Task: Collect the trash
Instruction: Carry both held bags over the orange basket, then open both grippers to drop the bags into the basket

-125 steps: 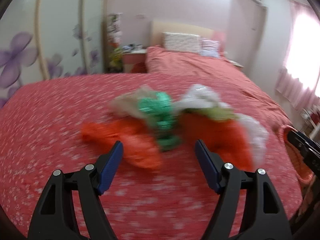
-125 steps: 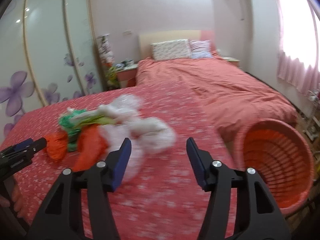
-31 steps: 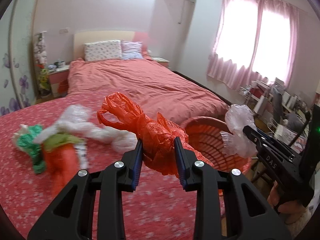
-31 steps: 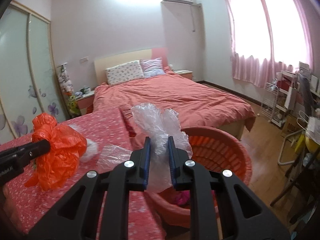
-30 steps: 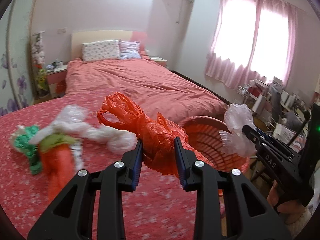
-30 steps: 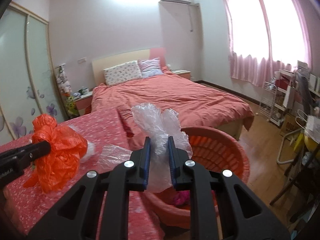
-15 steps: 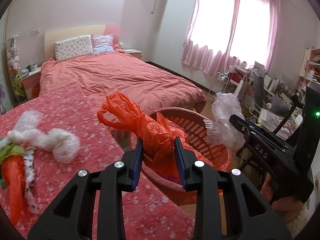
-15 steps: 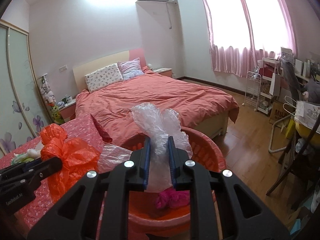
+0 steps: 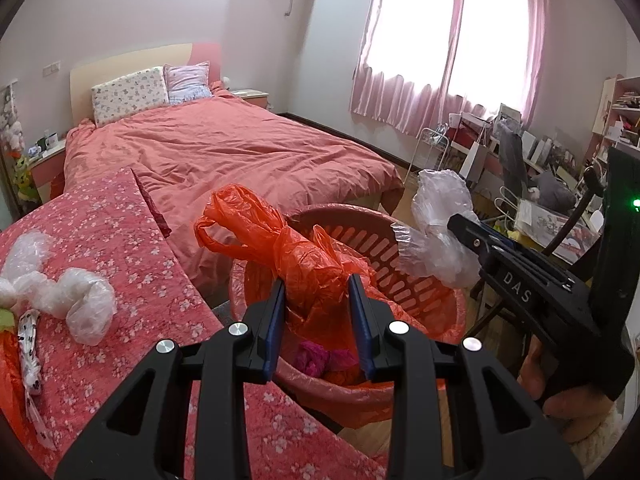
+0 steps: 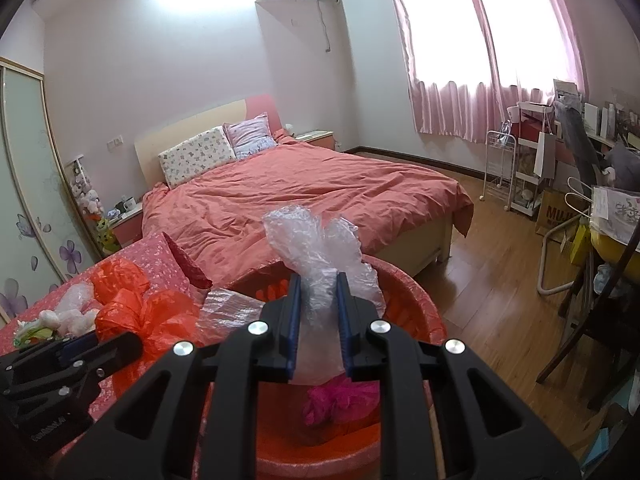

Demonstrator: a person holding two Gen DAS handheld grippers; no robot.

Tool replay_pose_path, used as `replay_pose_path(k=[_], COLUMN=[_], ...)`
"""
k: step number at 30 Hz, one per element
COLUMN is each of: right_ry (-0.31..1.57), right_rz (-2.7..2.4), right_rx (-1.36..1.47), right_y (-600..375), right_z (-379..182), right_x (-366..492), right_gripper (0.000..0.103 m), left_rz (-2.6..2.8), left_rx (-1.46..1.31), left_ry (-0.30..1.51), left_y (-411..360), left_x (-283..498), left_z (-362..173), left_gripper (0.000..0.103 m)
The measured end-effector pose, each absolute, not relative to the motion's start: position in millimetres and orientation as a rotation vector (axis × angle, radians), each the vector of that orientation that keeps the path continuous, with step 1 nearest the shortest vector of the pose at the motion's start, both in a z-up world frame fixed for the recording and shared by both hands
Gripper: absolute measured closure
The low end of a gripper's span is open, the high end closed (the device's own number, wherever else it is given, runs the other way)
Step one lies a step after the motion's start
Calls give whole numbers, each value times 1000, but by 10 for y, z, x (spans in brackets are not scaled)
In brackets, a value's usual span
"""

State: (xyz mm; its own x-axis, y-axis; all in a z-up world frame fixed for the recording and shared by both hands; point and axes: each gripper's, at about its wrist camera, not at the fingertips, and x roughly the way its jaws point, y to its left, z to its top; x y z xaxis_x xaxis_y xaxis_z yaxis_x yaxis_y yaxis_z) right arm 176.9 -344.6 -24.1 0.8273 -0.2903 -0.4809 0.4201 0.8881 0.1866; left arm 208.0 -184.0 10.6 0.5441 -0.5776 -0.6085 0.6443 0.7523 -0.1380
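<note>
**Two bags held over the basket**

The orange bag (image 9: 308,264) sits at the centre of the left wrist view, pinched between the blue pads of the left gripper (image 9: 318,320), whose jaws are closed down to the width of the crumpled plastic. It hangs above the near rim of the basket (image 9: 360,236), which fills the middle of the frame behind it.

The clear bag (image 10: 320,276) stands at the centre of the right wrist view, clamped in the right gripper (image 10: 318,324), its jaws nearly together on the plastic. It, too, is over the basket, where a pink wad (image 10: 340,398) lies at the bottom.

At the left edge of the left wrist view, more trash (image 9: 68,300) lies on the flowered cloth (image 9: 120,240). A bed (image 9: 224,156) fills the upper middle, with curtains (image 9: 452,44) at upper right.
</note>
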Motion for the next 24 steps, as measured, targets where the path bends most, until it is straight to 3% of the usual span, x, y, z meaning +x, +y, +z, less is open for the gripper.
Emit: replay_pose_path(k=[4,7,17,24], right_ry=[471,474,484,492], right_rz=[-376,-375,-410,-369], right_rx=[286,289,266,212], right_y=[-3422,-3437,-3403,-3131], right_z=[-277,-306,-366,-311], right_x=[1848,1866,1792,1813], right_gripper=[81,72,49,46], left_rz=[-714,-701,-618,-522], left_rx=[111,123,111,117], left_ry=[702,723,743,696], left_y=[-1923,-1962,-1723,-1329], left_x=[2140,2168,2169,2108], left_z=[56,3,-48,37], left_gripper=[68,57,43,37])
